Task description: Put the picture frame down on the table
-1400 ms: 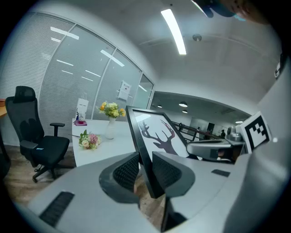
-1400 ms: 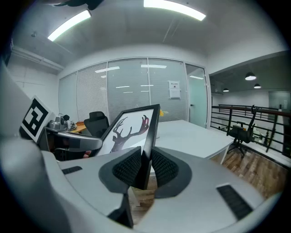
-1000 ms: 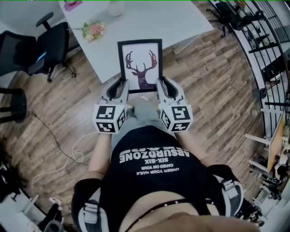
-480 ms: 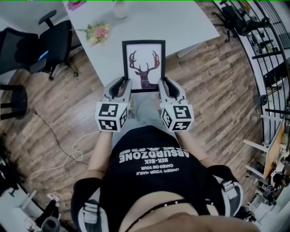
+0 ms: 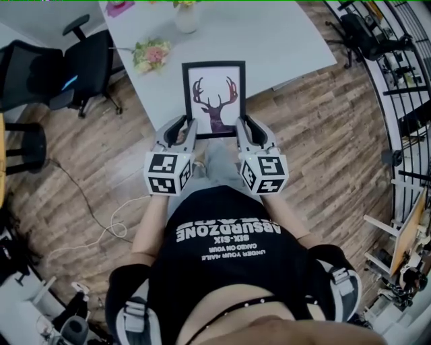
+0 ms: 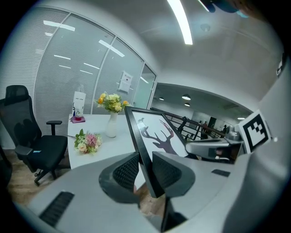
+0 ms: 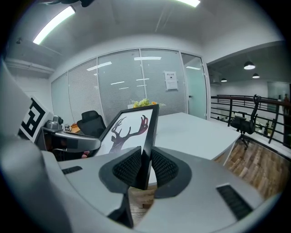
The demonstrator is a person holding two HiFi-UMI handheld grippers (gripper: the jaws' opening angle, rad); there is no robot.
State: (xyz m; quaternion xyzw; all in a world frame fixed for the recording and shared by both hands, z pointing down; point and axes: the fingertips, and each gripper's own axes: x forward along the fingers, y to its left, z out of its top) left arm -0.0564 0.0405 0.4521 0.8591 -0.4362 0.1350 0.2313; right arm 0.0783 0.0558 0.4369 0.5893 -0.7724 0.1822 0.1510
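Note:
A black picture frame with a dark deer-head print is held between both grippers, out over the near edge of the white table. My left gripper is shut on the frame's lower left edge. On the lower right edge my right gripper is shut too. In both gripper views the frame rises tilted from between the ribbed pads, print facing up, above the tabletop.
A pink flower bunch lies on the table left of the frame, a white vase with yellow flowers behind it. Black office chairs stand at the left on the wood floor. A cable trails on the floor.
The frame and both grippers have moved forward a little over the table edge; the view has shifted so the vase and flowers show lower. Both grips are unchanged.

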